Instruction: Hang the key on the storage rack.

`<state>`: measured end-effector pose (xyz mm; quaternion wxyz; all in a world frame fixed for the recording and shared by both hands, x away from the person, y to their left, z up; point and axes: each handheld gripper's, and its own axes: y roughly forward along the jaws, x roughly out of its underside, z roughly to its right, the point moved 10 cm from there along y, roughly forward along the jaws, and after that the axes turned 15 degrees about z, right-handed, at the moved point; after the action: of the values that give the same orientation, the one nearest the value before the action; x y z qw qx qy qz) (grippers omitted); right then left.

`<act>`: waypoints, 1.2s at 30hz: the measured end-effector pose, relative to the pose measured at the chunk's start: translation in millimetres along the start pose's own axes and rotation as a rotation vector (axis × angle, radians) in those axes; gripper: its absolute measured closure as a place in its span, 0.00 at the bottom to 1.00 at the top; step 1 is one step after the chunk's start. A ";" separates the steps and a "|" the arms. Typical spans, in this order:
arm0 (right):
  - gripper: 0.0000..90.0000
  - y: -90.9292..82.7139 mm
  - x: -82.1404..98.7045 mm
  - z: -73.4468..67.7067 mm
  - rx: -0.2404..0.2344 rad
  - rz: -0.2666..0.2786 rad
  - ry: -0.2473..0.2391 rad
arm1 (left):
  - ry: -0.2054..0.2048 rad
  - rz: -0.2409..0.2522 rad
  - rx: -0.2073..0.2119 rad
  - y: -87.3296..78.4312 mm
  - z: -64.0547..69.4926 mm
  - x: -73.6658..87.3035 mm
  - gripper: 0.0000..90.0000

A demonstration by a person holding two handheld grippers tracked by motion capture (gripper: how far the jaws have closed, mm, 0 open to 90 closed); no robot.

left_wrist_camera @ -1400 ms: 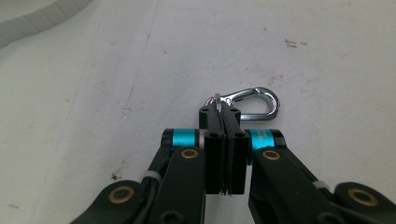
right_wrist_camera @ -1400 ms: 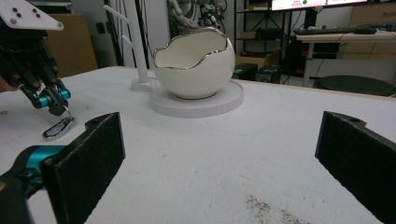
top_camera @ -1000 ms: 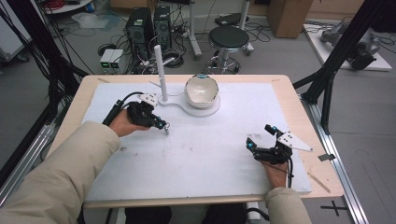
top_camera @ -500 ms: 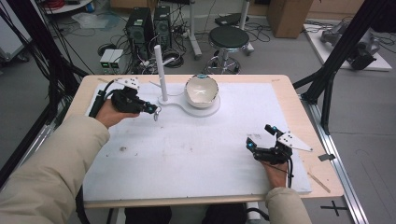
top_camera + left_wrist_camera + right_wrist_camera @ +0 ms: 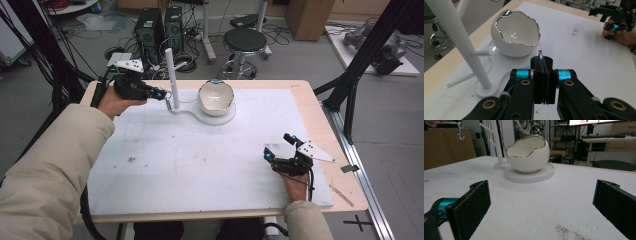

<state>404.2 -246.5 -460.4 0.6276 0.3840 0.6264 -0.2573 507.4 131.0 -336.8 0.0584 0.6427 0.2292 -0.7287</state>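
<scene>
We hold the right claw (image 5: pixel 278 147) low over the white tabletop (image 5: pixel 200 160), jaws wide apart and empty. Farther ahead, our left claw (image 5: pixel 543 75) is pinched together on a small silver ring (image 5: pixel 540 53), just beside the white stand (image 5: pixel 171 75), with the egg-shaped bowl (image 5: pixel 216 96) beyond it.

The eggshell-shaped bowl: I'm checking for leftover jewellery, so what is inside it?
The eggshell-shaped bowl shows a bare glossy inside in the left gripper view; its near wall hides the lowest part. The small ring sits clamped in the left gripper.
</scene>
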 end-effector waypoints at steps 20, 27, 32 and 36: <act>0.01 0.4 -0.2 0.1 -0.002 0.003 -0.009 | -0.037 0.021 -0.027 7.2 -27.2 -11.3 0.98; 0.01 0.2 0.1 -0.2 -0.003 0.000 -0.007 | -0.060 0.020 -0.030 9.9 -33.0 -6.6 0.99; 0.01 0.1 0.1 -0.2 -0.002 -0.001 -0.007 | -0.069 0.015 -0.035 12.0 -36.1 -3.5 0.99; 0.01 0.4 -0.1 0.1 -0.004 0.002 -0.009 | -0.068 0.006 -0.032 14.2 -37.9 -0.7 0.99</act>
<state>404.5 -246.4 -460.2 0.6316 0.3823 0.6235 -0.2572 547.4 133.7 -342.4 0.0787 0.6174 0.2368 -0.7460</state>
